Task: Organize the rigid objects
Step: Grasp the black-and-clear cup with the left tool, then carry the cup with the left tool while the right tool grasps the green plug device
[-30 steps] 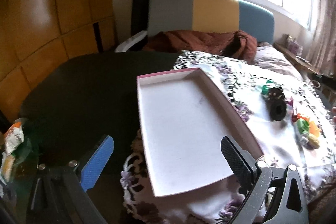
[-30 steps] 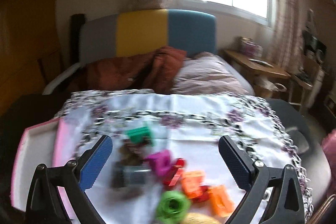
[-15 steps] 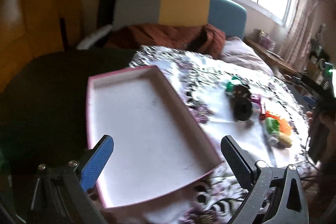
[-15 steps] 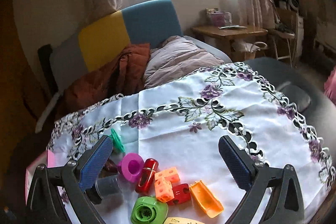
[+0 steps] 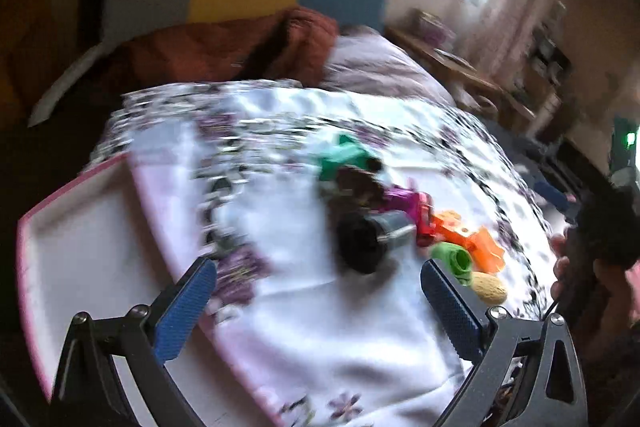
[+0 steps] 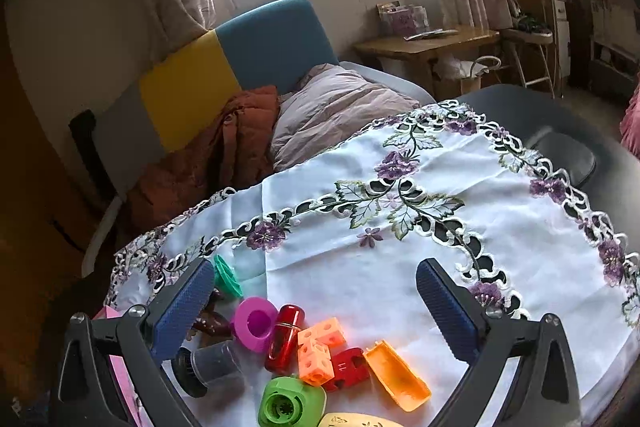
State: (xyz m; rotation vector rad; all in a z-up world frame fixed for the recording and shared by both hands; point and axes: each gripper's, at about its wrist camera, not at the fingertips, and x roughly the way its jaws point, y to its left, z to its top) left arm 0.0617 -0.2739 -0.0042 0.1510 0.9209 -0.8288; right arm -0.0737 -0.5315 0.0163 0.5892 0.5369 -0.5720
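Several small plastic toys lie in a cluster on a white floral tablecloth (image 6: 400,251): a magenta ring (image 6: 255,323), a red cylinder (image 6: 285,331), orange cubes (image 6: 320,347), an orange scoop (image 6: 398,375), a green piece (image 6: 290,405), a grey-black cylinder (image 6: 208,367). A pink-rimmed white tray (image 5: 76,247) lies left of them. My left gripper (image 5: 316,307) is open and empty, short of the black cylinder (image 5: 360,239). My right gripper (image 6: 314,303) is open and empty above the cluster.
A bed with brown and lilac bedding (image 6: 280,131) and a grey, yellow and blue headboard (image 6: 224,67) stands behind the table. A wooden desk (image 6: 432,43) is at the far right. The person's hand (image 5: 592,267) shows at the right in the blurred left wrist view.
The left gripper has swung right, off the tray and toward the toy cluster. The right gripper has moved nearer the toys and tilted. Both stay open.
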